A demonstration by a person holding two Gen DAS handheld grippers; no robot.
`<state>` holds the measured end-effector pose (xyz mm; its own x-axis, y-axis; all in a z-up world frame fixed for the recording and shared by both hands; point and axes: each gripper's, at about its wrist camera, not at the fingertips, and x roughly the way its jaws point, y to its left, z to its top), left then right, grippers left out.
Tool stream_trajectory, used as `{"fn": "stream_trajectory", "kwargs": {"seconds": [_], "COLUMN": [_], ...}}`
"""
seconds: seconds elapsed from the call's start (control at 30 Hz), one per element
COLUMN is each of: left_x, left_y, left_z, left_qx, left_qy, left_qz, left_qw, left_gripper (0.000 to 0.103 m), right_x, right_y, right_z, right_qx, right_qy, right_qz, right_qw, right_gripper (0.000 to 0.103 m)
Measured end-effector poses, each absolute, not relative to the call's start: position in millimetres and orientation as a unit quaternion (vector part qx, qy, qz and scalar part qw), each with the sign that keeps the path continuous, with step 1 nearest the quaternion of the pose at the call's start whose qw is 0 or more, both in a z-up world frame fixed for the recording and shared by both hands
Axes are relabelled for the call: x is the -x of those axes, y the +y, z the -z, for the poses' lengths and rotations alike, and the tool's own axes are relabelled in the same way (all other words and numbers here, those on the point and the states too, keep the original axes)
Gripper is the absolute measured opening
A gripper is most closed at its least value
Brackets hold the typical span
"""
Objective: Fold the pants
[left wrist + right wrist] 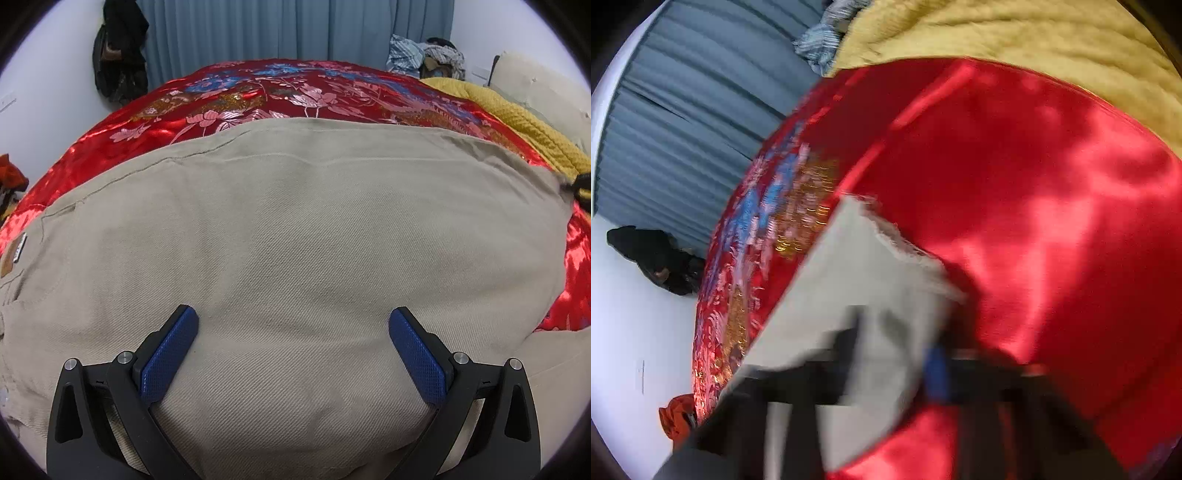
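Lying flat across the red embroidered bedspread (258, 96), your khaki pants (295, 229) reach nearly to its right edge, where a mustard blanket (517, 118) begins; open satin stays clear beyond the far seam. Your left gripper (293, 325) stands wide over the cloth, blue pads (170, 354) on either side of a soft bulge. Your right gripper (897, 365), badly blurred, has its jaws drawn narrow on the frayed trouser hem (905, 247), near the bedspread's blanket side.
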<state>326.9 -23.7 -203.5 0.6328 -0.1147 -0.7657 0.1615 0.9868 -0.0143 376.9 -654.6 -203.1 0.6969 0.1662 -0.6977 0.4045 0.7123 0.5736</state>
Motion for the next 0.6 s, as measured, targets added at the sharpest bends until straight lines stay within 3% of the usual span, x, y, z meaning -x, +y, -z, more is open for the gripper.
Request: {"fn": "stream_trajectory", "kwargs": {"seconds": [0.1, 0.27, 0.37, 0.43, 0.53, 0.57, 0.6], "left_x": [-327, -327, -328, -328, -328, -328, -329], "left_y": [-23, -24, -25, -25, -26, -27, -27], "left_z": [204, 203, 204, 204, 203, 203, 203], "left_qx": [-0.025, -0.026, -0.029, -0.031, -0.036, -0.038, -0.038], "left_qy": [0.421, 0.421, 0.422, 0.424, 0.426, 0.427, 0.427], "left_qz": [0.078, 0.077, 0.076, 0.075, 0.072, 0.071, 0.071], "left_qw": [0.904, 0.903, 0.903, 0.902, 0.901, 0.901, 0.901], "left_gripper": [0.102, 0.102, 0.102, 0.102, 0.102, 0.102, 0.102], "right_x": [-367, -241, -166, -146, -122, -109, -103], "right_y": [-595, -527, -570, -617, -681, -695, -697], "right_z": [145, 91, 110, 138, 171, 175, 173], "right_qx": [-0.247, -0.086, -0.075, -0.074, -0.110, -0.132, -0.142], "right_qy": [0.369, 0.379, 0.415, 0.449, 0.476, 0.471, 0.464], "right_qz": [-0.065, -0.241, -0.180, -0.046, 0.117, 0.159, 0.181], "right_qw": [0.893, 0.889, 0.889, 0.889, 0.864, 0.857, 0.856], "right_gripper": [0.009, 0.008, 0.008, 0.008, 0.023, 0.039, 0.046]}}
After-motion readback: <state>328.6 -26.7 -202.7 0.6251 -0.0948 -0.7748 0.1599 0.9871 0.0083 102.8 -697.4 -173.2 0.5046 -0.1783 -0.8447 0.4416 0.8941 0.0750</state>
